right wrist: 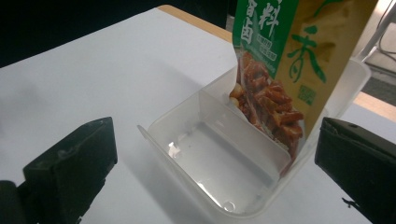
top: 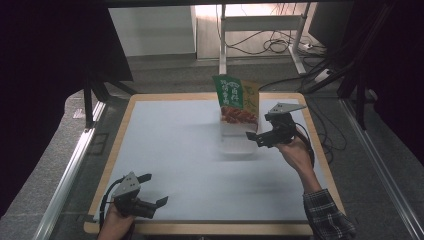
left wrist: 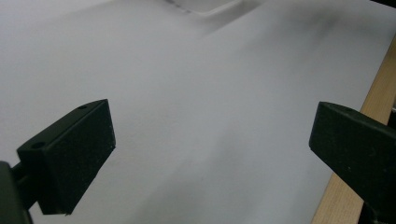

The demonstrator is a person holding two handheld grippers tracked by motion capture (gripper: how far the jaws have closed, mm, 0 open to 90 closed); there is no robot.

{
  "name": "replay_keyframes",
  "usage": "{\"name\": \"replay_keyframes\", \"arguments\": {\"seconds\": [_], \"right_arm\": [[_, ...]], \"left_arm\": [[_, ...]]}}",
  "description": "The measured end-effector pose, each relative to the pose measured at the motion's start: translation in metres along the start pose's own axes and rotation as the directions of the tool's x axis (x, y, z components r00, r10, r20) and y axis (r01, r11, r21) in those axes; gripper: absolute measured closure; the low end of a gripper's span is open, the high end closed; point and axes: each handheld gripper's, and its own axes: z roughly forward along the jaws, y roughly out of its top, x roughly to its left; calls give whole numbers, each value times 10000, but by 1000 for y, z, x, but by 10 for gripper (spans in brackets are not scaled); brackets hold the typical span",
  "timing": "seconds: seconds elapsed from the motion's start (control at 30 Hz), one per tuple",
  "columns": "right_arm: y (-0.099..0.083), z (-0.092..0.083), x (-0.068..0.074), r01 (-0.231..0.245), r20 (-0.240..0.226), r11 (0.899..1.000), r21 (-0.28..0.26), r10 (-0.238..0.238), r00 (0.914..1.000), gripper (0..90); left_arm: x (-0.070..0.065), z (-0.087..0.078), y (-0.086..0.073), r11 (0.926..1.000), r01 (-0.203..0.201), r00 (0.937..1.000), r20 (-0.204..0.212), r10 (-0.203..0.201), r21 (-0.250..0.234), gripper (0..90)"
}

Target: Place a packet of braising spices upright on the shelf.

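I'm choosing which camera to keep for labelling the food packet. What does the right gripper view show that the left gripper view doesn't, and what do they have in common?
Right gripper view alone: the green-and-yellow printed snack packet standing in one compartment of the clear plastic divided container, whose near compartment is empty, framed by the open right gripper.

Left gripper view alone: the open left gripper over bare sheet, with a strip of the light wooden table edge at right.

Both: wide-apart black jaws holding nothing, and the white table sheet.
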Motion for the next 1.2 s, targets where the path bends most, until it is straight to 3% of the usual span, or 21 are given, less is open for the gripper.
{"name": "replay_keyframes", "arguments": {"seconds": [0.77, 1.2], "right_arm": [[-19, -27, 13, 133, 241, 9999, -44, -132, 9996, 0], [-34, -31, 19, 87, 292, 9998, 196, -93, 9995, 0]], "left_arm": [[0, 0, 0, 10000, -57, 10000, 26, 57, -4, 2], [0, 0, 0, 10000, 13, 10000, 25, -13, -12, 2]]}}
